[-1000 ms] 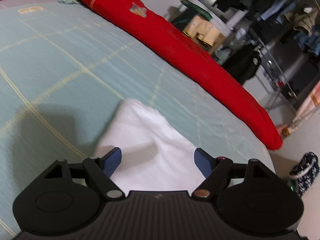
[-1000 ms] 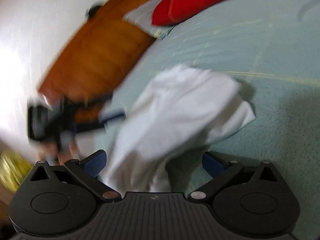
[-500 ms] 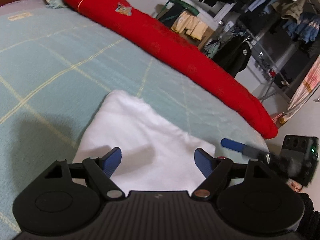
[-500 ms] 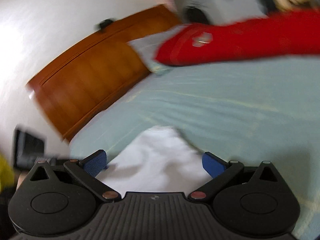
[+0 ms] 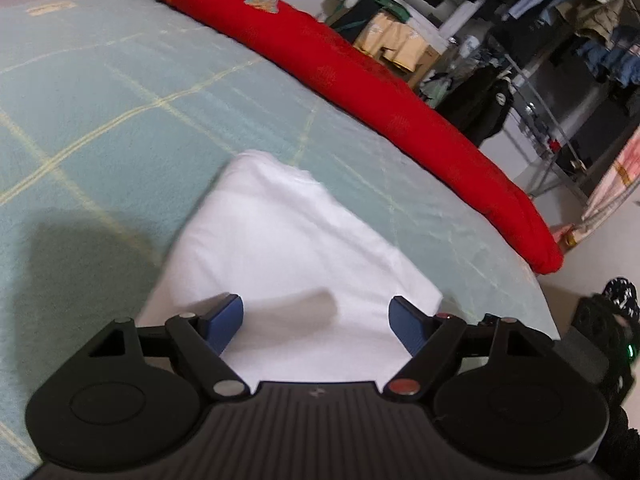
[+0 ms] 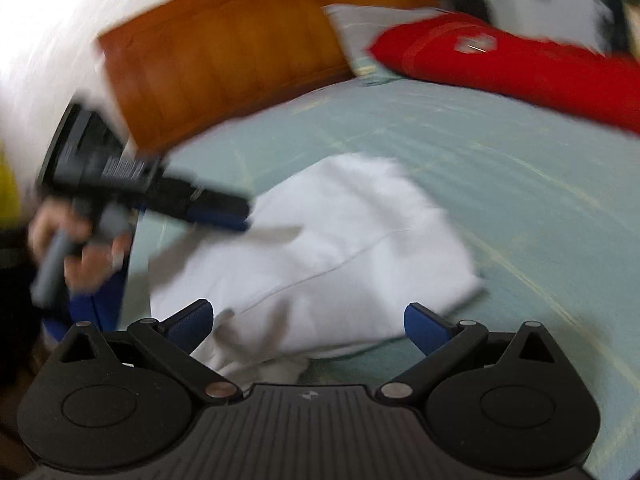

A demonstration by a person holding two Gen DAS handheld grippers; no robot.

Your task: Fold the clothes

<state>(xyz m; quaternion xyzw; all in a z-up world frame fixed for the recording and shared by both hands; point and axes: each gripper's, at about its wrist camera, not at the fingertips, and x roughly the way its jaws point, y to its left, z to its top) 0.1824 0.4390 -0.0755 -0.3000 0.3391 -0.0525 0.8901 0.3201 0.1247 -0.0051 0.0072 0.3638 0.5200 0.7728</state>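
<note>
1. A second ago my right camera showed the white garment (image 6: 320,252) rumpled and loose on the bed (image 5: 120,92); now it lies as a fairly compact, flat, roughly rectangular bundle on the pale green cover.
2. Half a second ago my right gripper (image 6: 308,320) pointed mostly at the headboard (image 6: 224,48); it has swung back and now looks down over the garment's near edge.
3. In my left camera the garment (image 5: 280,248) has hardly shifted over the last second; only the viewing angle has wandered a little.
4. I judge that a fold has just been laid down. The right view is smeared with motion, so the small tail of cloth bunched at the near edge may be an untucked sleeve or only blur.
5. My left gripper (image 5: 318,320) is spread wide with nothing between its blue pads; it hovers over the near end of the garment, and I cannot tell whether it touches the cloth.
6. From the right camera I see the left gripper (image 6: 224,210) in the person's hand (image 6: 86,252), its tips at the garment's far edge.
7. My right gripper is equally wide apart and grips nothing; cloth lies below it.
8. The red bolster (image 5: 360,92) lies along the far side of the bed, well apart from the garment.
</note>
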